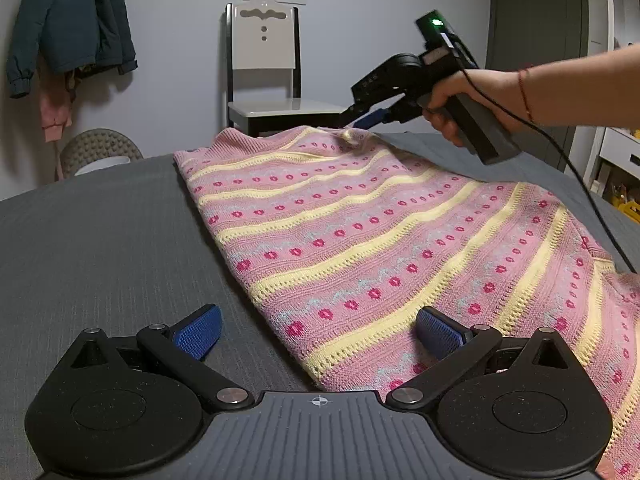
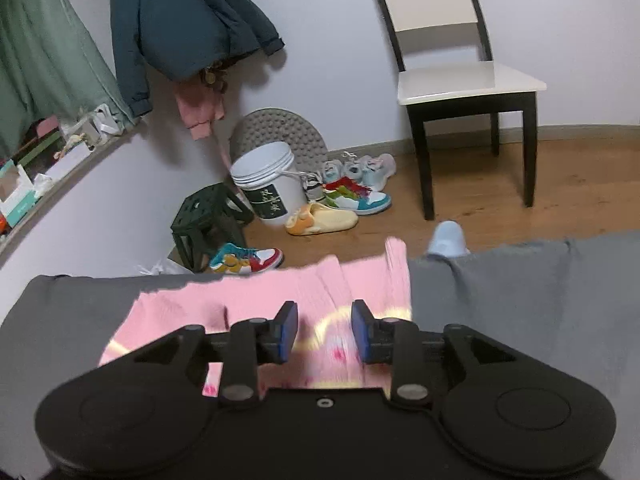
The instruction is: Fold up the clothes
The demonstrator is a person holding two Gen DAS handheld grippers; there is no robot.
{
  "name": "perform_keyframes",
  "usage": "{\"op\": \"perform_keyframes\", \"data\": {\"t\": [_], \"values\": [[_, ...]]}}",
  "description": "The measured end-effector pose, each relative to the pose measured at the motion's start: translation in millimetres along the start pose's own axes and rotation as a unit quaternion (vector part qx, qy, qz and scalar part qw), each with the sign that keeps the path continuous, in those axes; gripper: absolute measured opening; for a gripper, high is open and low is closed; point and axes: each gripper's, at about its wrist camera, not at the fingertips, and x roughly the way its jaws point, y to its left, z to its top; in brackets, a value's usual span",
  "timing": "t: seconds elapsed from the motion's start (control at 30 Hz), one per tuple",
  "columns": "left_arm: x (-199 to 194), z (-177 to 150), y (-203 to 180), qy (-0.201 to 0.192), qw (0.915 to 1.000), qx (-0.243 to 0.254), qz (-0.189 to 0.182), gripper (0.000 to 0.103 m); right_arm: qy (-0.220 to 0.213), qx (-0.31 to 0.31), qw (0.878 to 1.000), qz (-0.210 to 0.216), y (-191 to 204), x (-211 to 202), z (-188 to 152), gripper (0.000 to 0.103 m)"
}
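White bucket (image 2: 269,182), centre left of the right wrist frame: dark label (image 2: 267,205) showing pale brush-style characters, not legible. No other readable text appearing anywhere.

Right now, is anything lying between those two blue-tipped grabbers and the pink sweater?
Nothing visible. The left gripper is open right at the sweater's near edge, one finger over the knit. The right gripper is open over its far corner on the grey bed.
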Motion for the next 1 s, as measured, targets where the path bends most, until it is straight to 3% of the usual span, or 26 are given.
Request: {"op": "perform_keyframes", "data": {"t": [0.17, 0.23, 0.3, 0.37, 0.4, 0.47, 0.6, 0.77, 0.83, 0.9, 1.0], "values": [[0, 0, 0, 0.0, 1.0, 0.0, 0.0, 0.103, 0.027, -0.078, 0.996, -0.027, 22, 18, 15, 0.029], [0, 0, 0, 0.0, 1.0, 0.0, 0.0, 0.103, 0.039, -0.133, 0.989, -0.041, 36, 22, 13, 0.023], [-1, -1, 0, 0.0, 1.0, 0.0, 0.0, 0.103, 0.048, -0.203, 0.976, -0.061, 52, 23, 8, 0.019], [-1, -1, 0, 0.0, 1.0, 0.0, -0.001, 0.103, 0.059, -0.281, 0.953, -0.098, 68, 27, 1, 0.016], [-1, -1, 0, 0.0, 1.0, 0.0, -0.001, 0.103, 0.061, -0.303, 0.945, -0.112, 72, 27, -2, 0.006], [-2, -1, 1, 0.0, 1.0, 0.0, -0.001, 0.103, 0.058, -0.321, 0.936, -0.132, 76, 26, -4, 0.005], [-2, -1, 1, 0.0, 1.0, 0.0, -0.001, 0.103, 0.014, -0.289, 0.945, -0.149, 69, 17, 2, 0.004], [-2, -1, 2, 0.0, 1.0, 0.0, -0.001, 0.103, 0.02, -0.168, 0.973, -0.156, 38, 22, 6, 0.004], [-3, -2, 2, 0.0, 1.0, 0.0, -0.001, 0.103, 0.012, -0.141, 0.979, -0.149, 33, 21, 8, 0.006], [-3, -2, 2, 0.0, 1.0, 0.0, -0.001, 0.103, 0.003, -0.14, 0.98, -0.139, 34, 18, 10, 0.025], [-3, -2, 2, 0.0, 1.0, 0.001, -0.001, 0.103, -0.002, -0.182, 0.976, -0.118, 40, 18, 12, 0.029]]}}
